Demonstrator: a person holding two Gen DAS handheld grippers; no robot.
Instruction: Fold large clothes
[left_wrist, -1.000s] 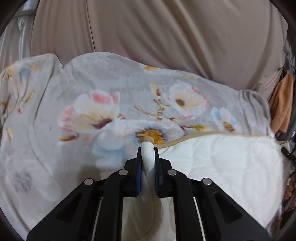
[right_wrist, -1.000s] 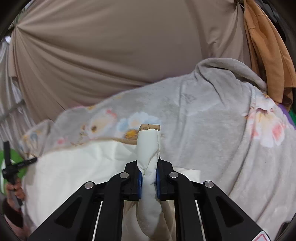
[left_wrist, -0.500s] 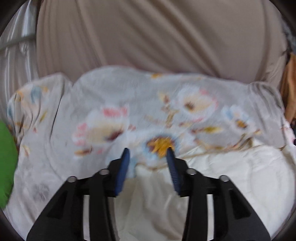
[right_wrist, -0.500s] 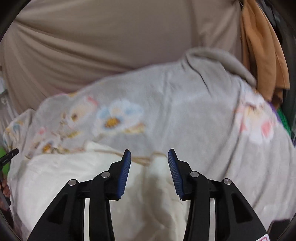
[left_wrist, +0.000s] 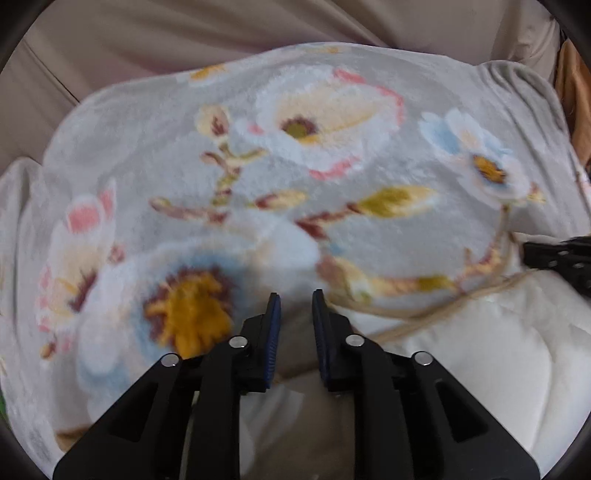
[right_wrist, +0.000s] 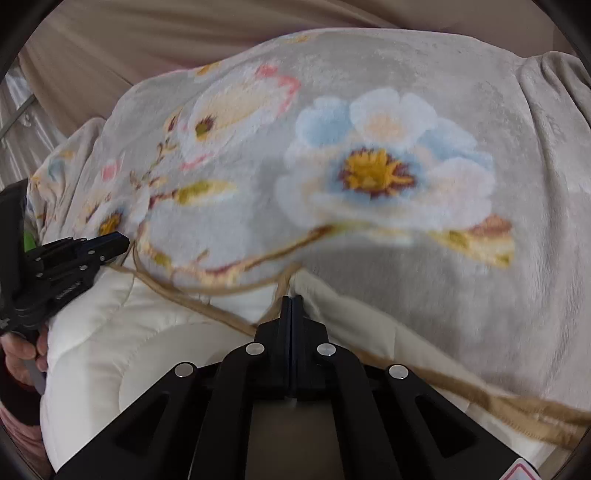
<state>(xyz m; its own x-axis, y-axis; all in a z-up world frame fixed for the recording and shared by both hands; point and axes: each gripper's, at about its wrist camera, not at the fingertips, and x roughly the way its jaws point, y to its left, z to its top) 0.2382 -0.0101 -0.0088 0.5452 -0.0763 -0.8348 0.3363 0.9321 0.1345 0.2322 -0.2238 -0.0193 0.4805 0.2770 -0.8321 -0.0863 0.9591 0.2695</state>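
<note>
The left tool (left_wrist: 294, 295), jaws just closing, stands slightly parted with nothing clamped, over the floral blanket (left_wrist: 369, 221); the right tool (right_wrist: 291, 301) sits fully closed at its tan-trimmed folded edge.

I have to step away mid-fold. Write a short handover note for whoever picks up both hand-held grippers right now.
Left hand-held gripper: jaws just closing, a small gap remains, nothing clamped, tips at the folded edge.
Right hand-held gripper: jaws just closed, shut and empty, at the tan trim.
Floral blanket: spread out, its white underside turned over onto the floral face.
Done: near edge folded over and released.
Left: probably regrip and make the next fold.
</note>
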